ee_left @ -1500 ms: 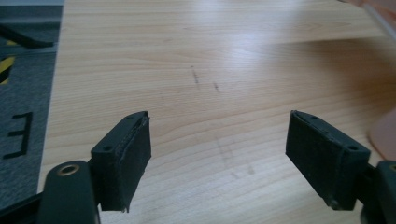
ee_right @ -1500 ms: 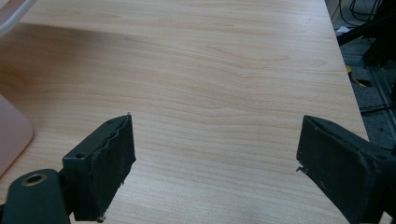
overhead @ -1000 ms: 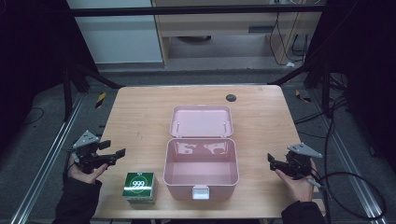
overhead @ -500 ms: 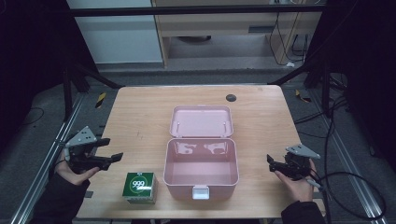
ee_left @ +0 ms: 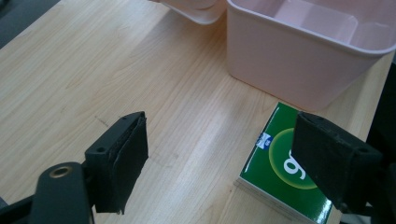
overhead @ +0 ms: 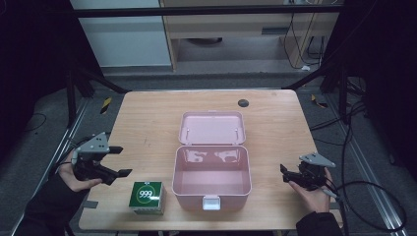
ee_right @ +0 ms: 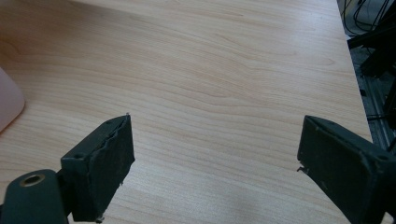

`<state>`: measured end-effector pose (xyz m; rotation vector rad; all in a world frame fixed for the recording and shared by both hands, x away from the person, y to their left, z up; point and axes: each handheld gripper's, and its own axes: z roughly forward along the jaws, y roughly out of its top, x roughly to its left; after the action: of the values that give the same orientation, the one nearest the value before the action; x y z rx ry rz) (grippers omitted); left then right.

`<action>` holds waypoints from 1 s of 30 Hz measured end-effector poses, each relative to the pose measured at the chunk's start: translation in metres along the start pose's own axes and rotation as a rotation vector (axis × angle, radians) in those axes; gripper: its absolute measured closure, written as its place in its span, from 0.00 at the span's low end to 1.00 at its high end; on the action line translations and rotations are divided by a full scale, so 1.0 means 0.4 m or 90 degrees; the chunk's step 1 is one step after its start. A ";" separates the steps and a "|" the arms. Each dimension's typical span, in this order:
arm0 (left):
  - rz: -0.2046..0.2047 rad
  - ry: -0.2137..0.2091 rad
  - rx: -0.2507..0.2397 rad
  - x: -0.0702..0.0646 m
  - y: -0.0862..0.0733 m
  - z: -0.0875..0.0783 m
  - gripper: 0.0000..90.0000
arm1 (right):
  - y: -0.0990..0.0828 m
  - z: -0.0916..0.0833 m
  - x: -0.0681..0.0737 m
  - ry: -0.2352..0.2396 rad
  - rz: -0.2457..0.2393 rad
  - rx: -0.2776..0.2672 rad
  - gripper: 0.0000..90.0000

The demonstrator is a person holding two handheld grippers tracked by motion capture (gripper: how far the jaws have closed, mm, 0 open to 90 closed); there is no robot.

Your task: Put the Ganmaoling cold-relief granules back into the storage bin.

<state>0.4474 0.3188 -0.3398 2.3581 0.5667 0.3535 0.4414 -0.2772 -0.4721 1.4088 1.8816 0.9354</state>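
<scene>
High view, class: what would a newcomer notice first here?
The open pink box sits mid-table, empty, its lid laid back. A green carton stands just left of it at the near edge. The left gripper, jaws just opening, hovers beside the carton with nothing between them.

Lab recording bay, dark frame [overhead: 196, 10], trailing cables [overhead: 364, 191], wooden table [overhead: 147, 123]

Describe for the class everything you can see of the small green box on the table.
The small green box looks like a cardboard packet, squarish and flat, dark green with a white-ringed round emblem bearing "999" in white on its top face and a pale lower edge. It lies flat, closed, on the wooden table near the front edge, just left of the open pink case and apart from it. Nothing grips it; the left gripper hovers beside it with its jaws open.
</scene>
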 end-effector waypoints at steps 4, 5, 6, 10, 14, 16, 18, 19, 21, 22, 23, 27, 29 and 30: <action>0.021 -0.011 0.014 -0.006 0.002 0.004 0.18 | 0.000 0.000 -0.001 0.001 0.000 0.000 0.12; 0.036 -0.019 0.028 -0.009 0.003 0.009 0.17 | -0.001 0.001 -0.001 0.001 -0.002 0.003 0.12; 0.036 -0.019 0.028 -0.009 0.003 0.009 0.16 | -0.001 0.001 -0.001 0.001 -0.002 0.003 0.12; 0.063 -0.027 0.047 -0.020 0.003 0.021 0.14 | -0.002 0.003 0.000 0.003 -0.005 0.007 0.12; 0.074 -0.038 0.062 -0.027 0.004 0.029 0.13 | -0.003 0.004 0.001 0.003 -0.008 0.009 0.11; 0.083 -0.042 0.075 -0.032 0.006 0.036 0.12 | -0.004 0.005 0.001 0.003 -0.012 0.011 0.11; 0.094 -0.049 0.088 -0.036 0.008 0.042 0.12 | -0.004 0.006 0.002 0.004 -0.013 0.013 0.11; 0.098 -0.051 0.092 -0.038 0.009 0.044 0.11 | -0.004 0.006 0.002 0.005 -0.012 0.014 0.11; 0.102 -0.055 0.096 -0.040 0.011 0.046 0.11 | -0.004 0.006 0.003 0.005 -0.009 0.016 0.11; 0.104 -0.057 0.098 -0.042 0.012 0.049 0.11 | -0.004 0.007 0.004 0.005 -0.011 0.016 0.11; 0.109 -0.062 0.104 -0.045 0.013 0.054 0.11 | -0.004 0.007 0.004 0.005 -0.014 0.016 0.11; 0.123 -0.070 0.125 -0.055 0.017 0.067 0.09 | -0.005 0.008 0.004 0.004 -0.016 0.019 0.10; 0.134 -0.077 0.139 -0.066 0.018 0.079 0.09 | -0.005 0.009 0.004 0.005 -0.018 0.021 0.10; 0.134 -0.077 0.139 -0.066 0.018 0.079 0.08 | -0.005 0.009 0.004 0.005 -0.018 0.021 0.10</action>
<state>0.4392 0.2835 -0.3608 2.6376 0.3131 0.2503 0.4428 -0.2753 -0.4760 1.3953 1.9257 0.9006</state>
